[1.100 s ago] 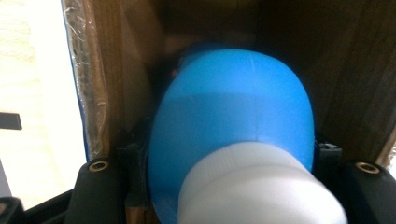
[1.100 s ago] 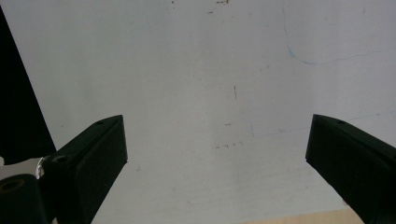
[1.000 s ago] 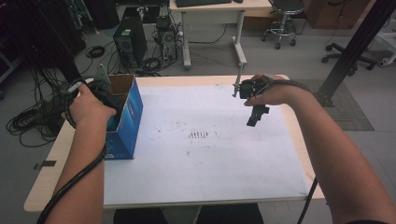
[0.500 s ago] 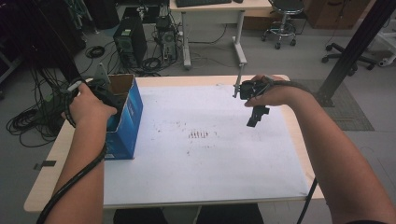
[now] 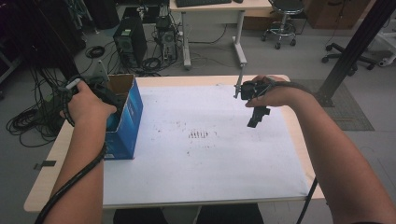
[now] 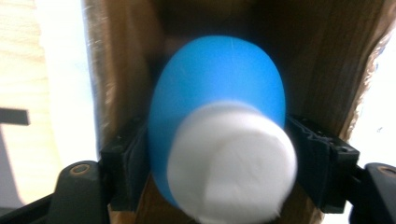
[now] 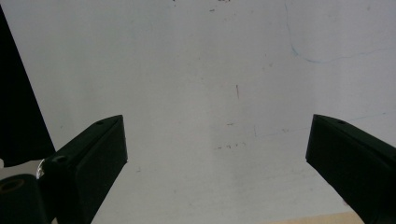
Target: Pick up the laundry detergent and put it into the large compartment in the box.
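Two grippers in play. Left gripper (image 6: pixel 219 154): jaws closed around a blue bottle (image 6: pixel 219 107) with a white cap (image 6: pixel 231 161), held inside the cardboard box (image 5: pixel 122 119) at the bench's left edge. The bottle looks like smooth light plastic, probably slippery and a little squashy; the body just below the cap, where the jaws sit, seems the sound hold. Right gripper (image 5: pixel 258 114): jaws wide apart and empty, hanging over the white sheet (image 5: pixel 201 154) toward the bench's far right corner. Against the earlier frames nothing has visibly shifted: both hands and the box keep their places.
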A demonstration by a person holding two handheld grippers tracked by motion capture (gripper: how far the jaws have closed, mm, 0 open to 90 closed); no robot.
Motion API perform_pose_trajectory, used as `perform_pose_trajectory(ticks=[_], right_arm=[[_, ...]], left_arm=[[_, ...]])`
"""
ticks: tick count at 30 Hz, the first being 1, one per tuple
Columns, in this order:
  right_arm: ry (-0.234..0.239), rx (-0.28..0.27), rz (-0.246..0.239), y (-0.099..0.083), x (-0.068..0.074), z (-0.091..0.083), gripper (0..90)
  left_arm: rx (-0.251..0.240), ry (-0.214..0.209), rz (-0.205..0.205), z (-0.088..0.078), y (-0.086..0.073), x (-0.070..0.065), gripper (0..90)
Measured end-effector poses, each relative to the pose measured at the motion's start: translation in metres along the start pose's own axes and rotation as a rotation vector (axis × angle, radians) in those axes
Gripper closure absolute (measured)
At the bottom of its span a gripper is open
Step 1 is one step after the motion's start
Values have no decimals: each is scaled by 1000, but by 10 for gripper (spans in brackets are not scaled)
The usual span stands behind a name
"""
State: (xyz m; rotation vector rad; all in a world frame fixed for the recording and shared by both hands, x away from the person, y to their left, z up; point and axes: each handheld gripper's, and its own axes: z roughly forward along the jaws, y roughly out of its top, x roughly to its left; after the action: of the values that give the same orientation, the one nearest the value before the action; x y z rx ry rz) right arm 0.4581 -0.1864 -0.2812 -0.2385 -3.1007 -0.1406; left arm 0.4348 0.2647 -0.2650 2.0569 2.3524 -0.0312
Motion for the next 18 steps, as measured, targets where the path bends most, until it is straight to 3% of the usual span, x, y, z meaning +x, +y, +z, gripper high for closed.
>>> perform_pose_trajectory(ticks=[18], right_arm=[[-9, -14, -3, 0, 4, -4, 52]], left_arm=[[-52, 19, 11, -22, -10, -1, 164]])
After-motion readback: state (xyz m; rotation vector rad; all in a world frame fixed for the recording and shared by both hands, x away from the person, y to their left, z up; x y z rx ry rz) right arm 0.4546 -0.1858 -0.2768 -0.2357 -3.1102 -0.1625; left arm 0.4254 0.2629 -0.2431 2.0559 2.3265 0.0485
